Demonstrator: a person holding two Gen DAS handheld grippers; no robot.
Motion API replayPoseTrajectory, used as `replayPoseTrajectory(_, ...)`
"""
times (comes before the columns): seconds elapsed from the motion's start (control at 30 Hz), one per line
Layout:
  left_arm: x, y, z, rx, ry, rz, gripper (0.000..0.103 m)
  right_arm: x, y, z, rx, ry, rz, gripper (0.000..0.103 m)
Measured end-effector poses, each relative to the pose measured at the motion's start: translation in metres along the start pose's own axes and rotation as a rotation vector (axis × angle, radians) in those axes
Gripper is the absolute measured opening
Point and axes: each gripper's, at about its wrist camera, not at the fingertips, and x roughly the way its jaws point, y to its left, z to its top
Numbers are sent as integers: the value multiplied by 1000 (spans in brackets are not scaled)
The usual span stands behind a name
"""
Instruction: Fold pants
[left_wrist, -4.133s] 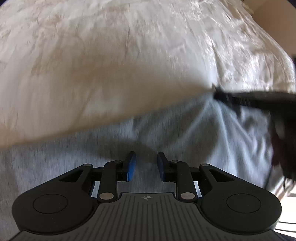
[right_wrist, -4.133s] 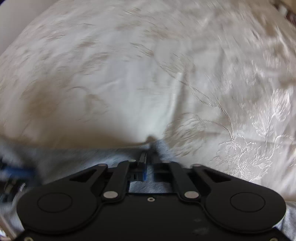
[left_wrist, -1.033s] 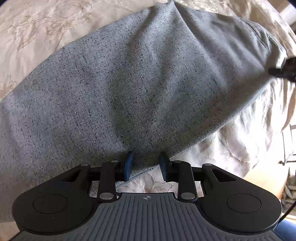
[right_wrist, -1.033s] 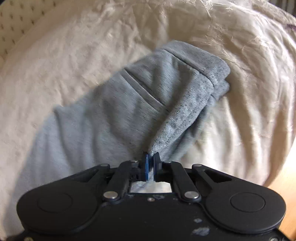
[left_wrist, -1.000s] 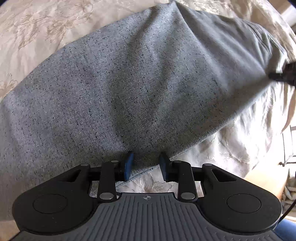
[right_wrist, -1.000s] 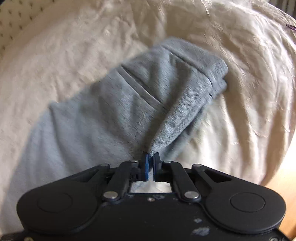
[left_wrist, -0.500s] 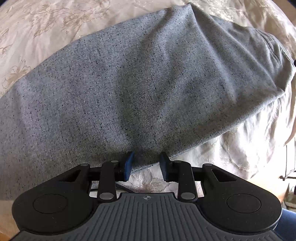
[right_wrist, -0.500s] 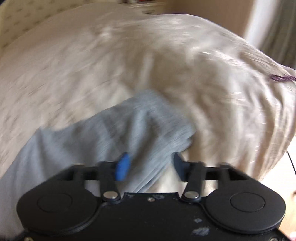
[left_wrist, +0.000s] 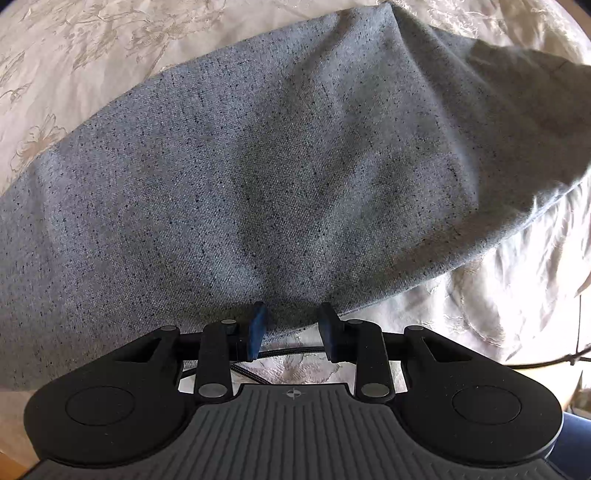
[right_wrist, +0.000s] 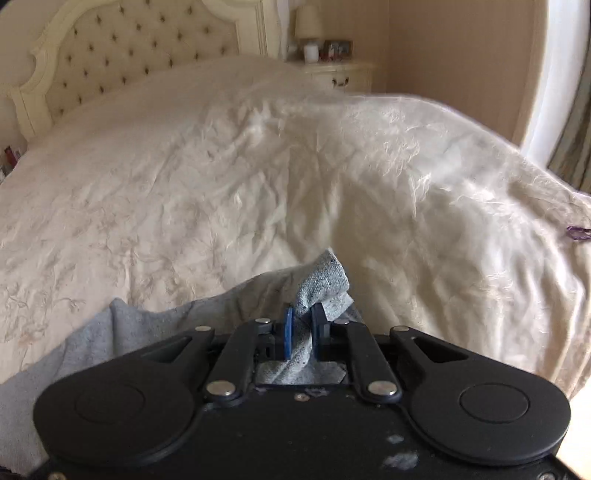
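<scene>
The left gripper (left_wrist: 291, 332) is hovering at the near hem of the grey pants (left_wrist: 258, 166), its jaws standing apart and gripping nothing. The right gripper (right_wrist: 302, 334) is pinching a fold of the pants (right_wrist: 321, 280) between nearly closed jaws. The pants are lying spread on the cream bedspread (right_wrist: 258, 166), with the tufted headboard (right_wrist: 122, 48) standing beyond.

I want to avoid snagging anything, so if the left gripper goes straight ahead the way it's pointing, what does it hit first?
Most likely the near edge of the grey speckled knit pants on the cream embroidered bedspread. The left gripper is open, and that hem lies right at its blue fingertips; contact is unclear.
</scene>
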Motion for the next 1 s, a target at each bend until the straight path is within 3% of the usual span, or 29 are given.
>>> replayPoseTrajectory(0.17, 2, -5, 3, 5, 5, 8, 30, 61, -42, -35, 63, 272, -155, 17)
replayPoseTrajectory(0.2, 0, -6, 4, 11, 4, 9, 30, 64, -48, -36, 79, 284, -161, 20)
replayPoseTrajectory(0.27, -4, -7, 3, 5, -7, 12, 30, 53, -48, -29, 82, 234, -163, 37)
replayPoseTrajectory(0.4, -16, -3, -9, -62, -62, -1, 30, 17, -25, -14, -15, 77, -185, 42)
replayPoseTrajectory(0.57, -36, 20, -30, -241, -176, -146, 31, -4, 27, -10, -160, -13, -26, 42)
replayPoseTrajectory(0.63, -46, 29, -40, -292, -225, -110, 37, 0, 55, -14, -233, -9, 52, 44)
replayPoseTrajectory(0.7, -57, 39, -51, -322, -285, -43, 49, 8, 83, -19, -280, 25, 142, 44)
replayPoseTrajectory(0.83, -70, 68, -68, -413, -325, -15, 73, 15, 138, -37, -343, 110, 307, 45)
replayPoseTrajectory(1.0, -75, 107, -85, -474, -328, 12, 79, 49, 215, -61, -467, 180, 383, 35)
